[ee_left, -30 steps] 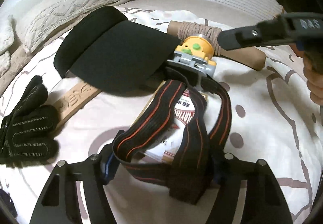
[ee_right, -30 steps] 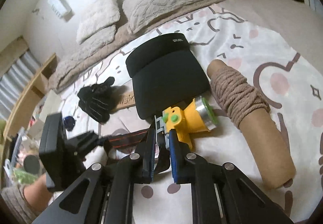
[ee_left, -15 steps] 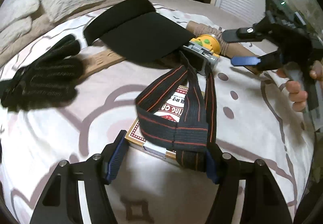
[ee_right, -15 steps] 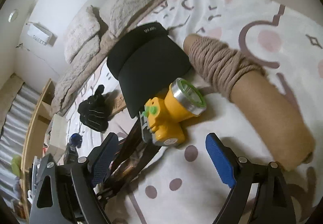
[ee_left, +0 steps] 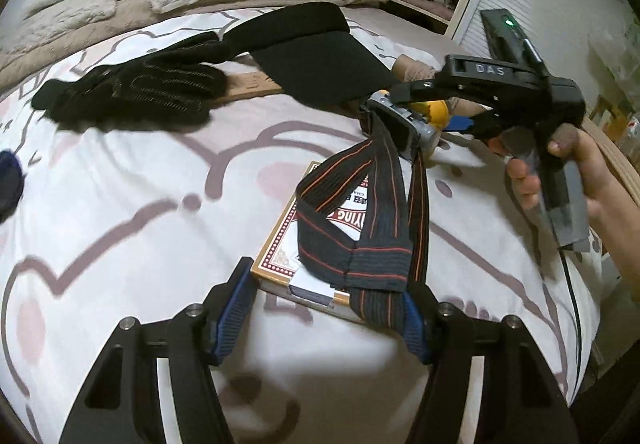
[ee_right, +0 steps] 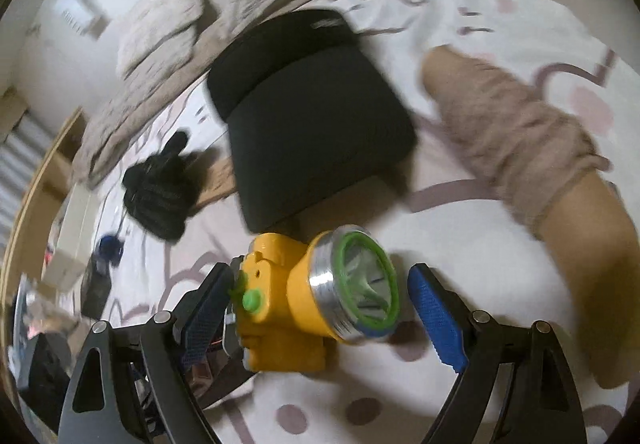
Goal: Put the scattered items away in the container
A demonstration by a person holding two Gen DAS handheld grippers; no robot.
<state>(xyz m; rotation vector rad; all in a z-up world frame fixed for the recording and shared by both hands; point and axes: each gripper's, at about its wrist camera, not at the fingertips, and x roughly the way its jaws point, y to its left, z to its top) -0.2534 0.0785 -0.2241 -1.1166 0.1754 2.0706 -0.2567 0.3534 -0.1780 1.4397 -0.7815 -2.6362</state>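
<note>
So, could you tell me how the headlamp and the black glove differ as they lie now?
The headlamp is hard and yellow, the black glove soft and dark. The headlamp sits between the right gripper's open fingers; the glove lies apart, untouched. Both rest on the bedspread.

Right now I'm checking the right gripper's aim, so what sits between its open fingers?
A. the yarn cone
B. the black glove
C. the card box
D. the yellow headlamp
D: in the right wrist view the yellow headlamp lies between the spread fingers of the right gripper, with a clear gap at the right finger; left-side contact can't be told.
</note>
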